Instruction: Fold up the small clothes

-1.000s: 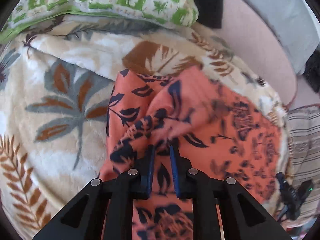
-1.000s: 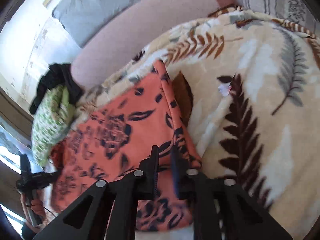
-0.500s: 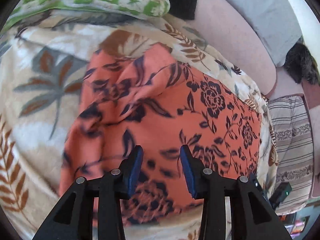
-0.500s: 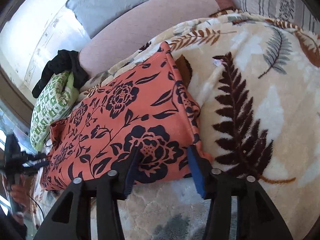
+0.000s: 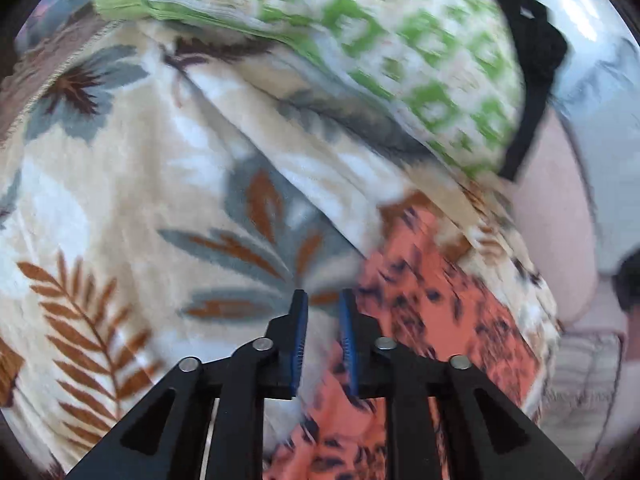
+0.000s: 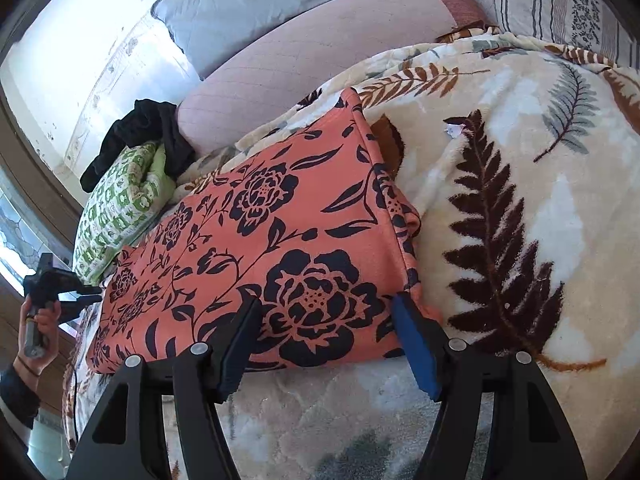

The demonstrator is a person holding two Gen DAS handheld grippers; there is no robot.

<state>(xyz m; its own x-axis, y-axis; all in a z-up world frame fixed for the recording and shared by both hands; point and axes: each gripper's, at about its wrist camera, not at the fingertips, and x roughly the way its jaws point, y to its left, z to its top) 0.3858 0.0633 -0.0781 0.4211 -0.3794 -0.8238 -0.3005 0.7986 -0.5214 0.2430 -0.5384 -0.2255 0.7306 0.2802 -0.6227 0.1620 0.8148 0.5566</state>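
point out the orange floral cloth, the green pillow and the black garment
orange floral cloth (image 6: 280,240), right wrist view, middle of its flat top layer
green pillow (image 6: 120,208), right wrist view, its patterned face
black garment (image 6: 140,128), right wrist view, the bunched part above the pillow

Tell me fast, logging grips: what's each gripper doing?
Left gripper: closing, nothing gripped.
Right gripper: opening, holding nothing, over the orange garment.

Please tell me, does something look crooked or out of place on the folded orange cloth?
Mostly tidy: the orange cloth lies flat on the leaf-print blanket. Only its right edge is uneven, where under layers bunch and stick out beyond the top layer. Nothing looks spilled or damaged.
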